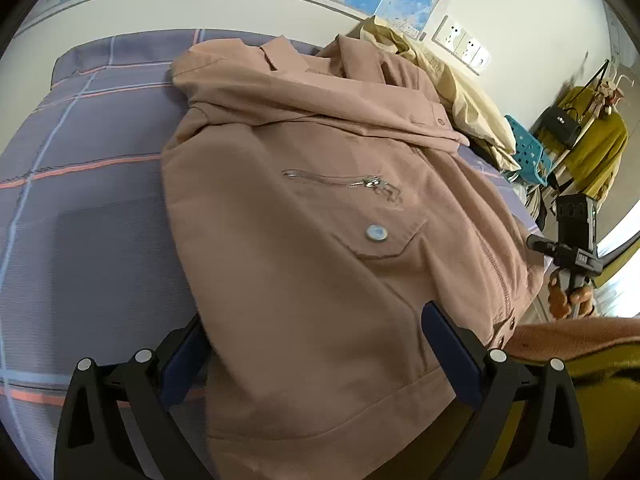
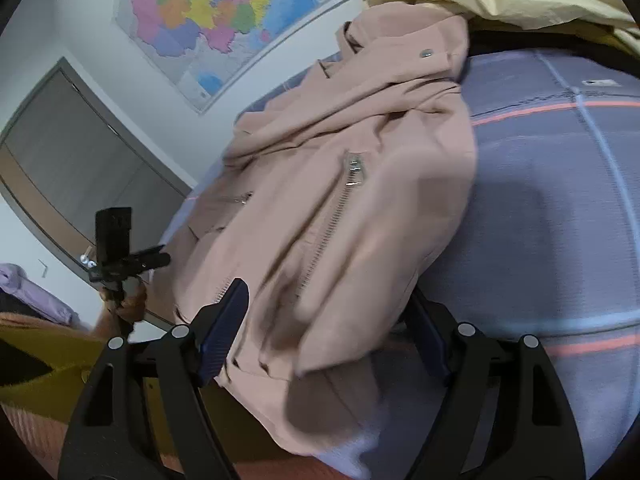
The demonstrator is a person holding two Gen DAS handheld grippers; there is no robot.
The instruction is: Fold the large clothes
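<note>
A dusty pink jacket (image 1: 304, 208) with metal zips and a snap button lies front up on the bed, one sleeve folded across its chest. It also shows in the right wrist view (image 2: 340, 208). My left gripper (image 1: 316, 344) is open, its blue-padded fingers straddling the jacket's lower left hem. My right gripper (image 2: 328, 332) is open, its fingers either side of the jacket's lower right corner, which looks slightly lifted and blurred. The other gripper shows in each view: the right one (image 1: 568, 248) and the left one (image 2: 120, 256).
The bed (image 1: 88, 200) has a purple checked sheet with pink and blue lines. A pale yellow garment (image 1: 460, 92) is heaped at the jacket's far right. A teal stool (image 1: 528, 152), a coat rack with mustard clothing (image 1: 592, 144) and wall maps (image 2: 216, 12) are behind.
</note>
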